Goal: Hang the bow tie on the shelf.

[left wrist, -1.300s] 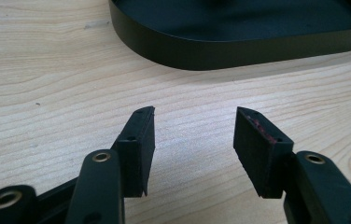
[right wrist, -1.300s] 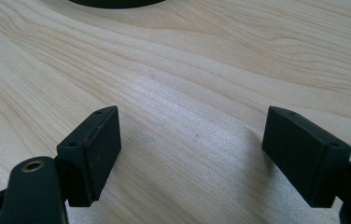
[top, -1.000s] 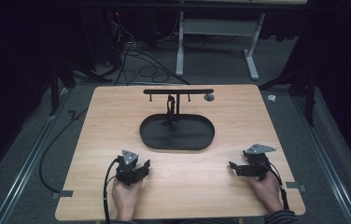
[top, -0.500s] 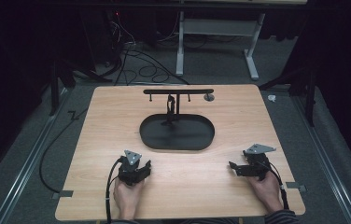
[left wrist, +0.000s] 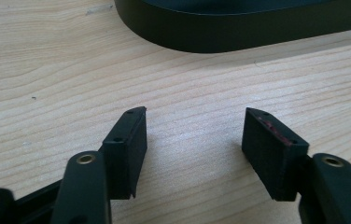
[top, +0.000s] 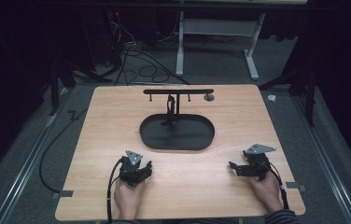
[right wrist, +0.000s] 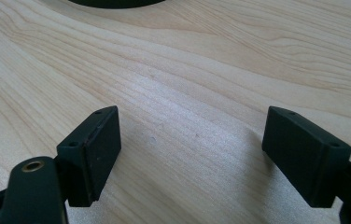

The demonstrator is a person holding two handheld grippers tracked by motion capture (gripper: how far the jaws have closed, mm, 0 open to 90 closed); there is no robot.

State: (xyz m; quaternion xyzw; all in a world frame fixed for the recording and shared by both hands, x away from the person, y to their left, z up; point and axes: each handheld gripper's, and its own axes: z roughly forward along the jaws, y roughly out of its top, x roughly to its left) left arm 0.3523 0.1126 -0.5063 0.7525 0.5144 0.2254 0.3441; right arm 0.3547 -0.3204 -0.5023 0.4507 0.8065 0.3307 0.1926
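Two hand-held grippers: left hand-held gripper with jaws wide, just opened further, nothing between them; right hand-held gripper likewise wide and empty. One black oval tray (bearing one T-shaped stand) lies mid-worktop, near both; bare wood between.

On the table in front of you, the oval tray lies at the centre, with a T-shaped stand rising at its far rim and a small round piece on the table just right of the stand's crossbar. Your left gripper rests near the front edge, before the tray's left end (the tray wall is close ahead of it); your right gripper sits off toward the front right corner.
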